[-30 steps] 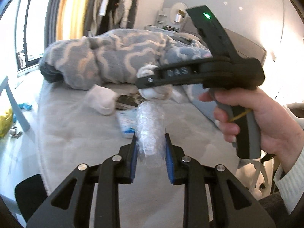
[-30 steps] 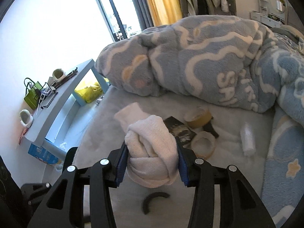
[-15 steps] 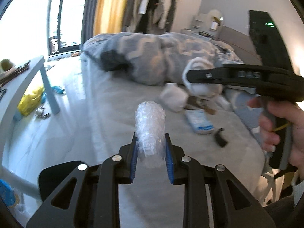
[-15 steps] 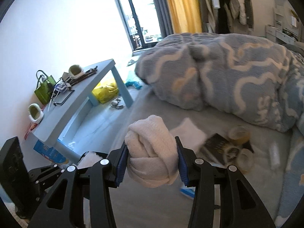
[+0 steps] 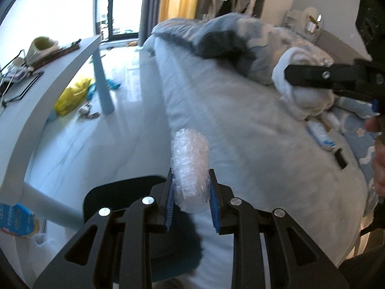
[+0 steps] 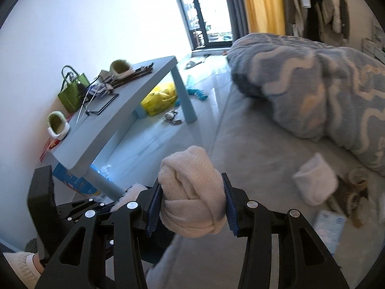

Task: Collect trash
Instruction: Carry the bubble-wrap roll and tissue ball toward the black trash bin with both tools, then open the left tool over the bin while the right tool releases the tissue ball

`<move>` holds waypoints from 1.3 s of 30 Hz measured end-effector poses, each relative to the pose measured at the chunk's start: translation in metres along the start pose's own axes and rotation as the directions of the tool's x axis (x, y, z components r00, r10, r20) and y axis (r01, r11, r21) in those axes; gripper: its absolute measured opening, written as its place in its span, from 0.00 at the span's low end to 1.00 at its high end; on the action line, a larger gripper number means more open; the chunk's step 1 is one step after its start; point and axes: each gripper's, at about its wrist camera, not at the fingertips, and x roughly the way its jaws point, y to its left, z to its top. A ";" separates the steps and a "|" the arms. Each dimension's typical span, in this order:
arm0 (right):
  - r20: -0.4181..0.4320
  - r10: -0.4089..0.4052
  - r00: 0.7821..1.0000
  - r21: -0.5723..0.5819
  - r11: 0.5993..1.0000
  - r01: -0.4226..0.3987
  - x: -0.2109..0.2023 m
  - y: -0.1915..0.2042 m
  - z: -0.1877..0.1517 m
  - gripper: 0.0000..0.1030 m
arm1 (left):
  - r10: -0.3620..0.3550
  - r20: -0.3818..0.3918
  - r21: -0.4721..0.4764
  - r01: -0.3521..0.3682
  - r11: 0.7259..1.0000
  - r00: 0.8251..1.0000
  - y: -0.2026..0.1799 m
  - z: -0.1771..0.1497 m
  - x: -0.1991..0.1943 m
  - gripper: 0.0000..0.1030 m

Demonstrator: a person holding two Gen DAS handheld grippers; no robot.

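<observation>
My left gripper [image 5: 191, 200] is shut on a roll of clear bubble wrap [image 5: 190, 166], held over the near corner of the grey bed [image 5: 240, 125]. Below it lies a dark round bin [image 5: 115, 192], partly hidden by the fingers. My right gripper [image 6: 191, 204] is shut on a knotted white cloth [image 6: 192, 192]; the same cloth [image 5: 300, 91] shows at the right of the left wrist view. In the right wrist view the left gripper [image 6: 120, 200] appears at the lower left, its white load just showing.
A pale blue low table [image 6: 120, 110] with a green bag [image 6: 71, 91] and slippers stands left of the bed. A yellow bag [image 6: 161, 98] lies on the floor under it. A patterned blanket [image 6: 324, 89], another white cloth [image 6: 315, 180] and small packets [image 6: 329, 226] lie on the bed.
Both grippers have swung left from over the bed's middle toward its edge and the floor, still holding their loads. The dark bin and the blue table have come into view.
</observation>
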 end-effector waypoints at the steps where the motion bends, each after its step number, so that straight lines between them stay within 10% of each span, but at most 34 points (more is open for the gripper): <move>1: -0.006 0.007 1.000 -0.002 1.000 -0.007 0.005 0.005 0.000 0.45 | 0.009 -0.012 -0.008 -0.009 1.000 1.000 0.007 -0.003 0.003 0.27; 20: -0.153 0.084 0.985 -0.034 0.995 -0.091 0.099 0.080 -0.010 0.45 | 0.054 -0.290 -0.098 -0.085 0.992 0.956 0.096 -0.067 0.046 0.34; 26: -0.217 0.073 0.973 -0.022 0.997 -0.080 0.136 0.086 -0.020 0.45 | 0.041 -0.273 -0.086 -0.067 0.994 0.961 0.103 -0.069 0.037 0.51; 39: -0.350 0.061 0.935 -0.030 0.997 -0.076 0.207 0.091 -0.060 0.45 | 0.021 -0.165 -0.148 -0.045 0.988 0.986 0.137 -0.057 0.001 0.40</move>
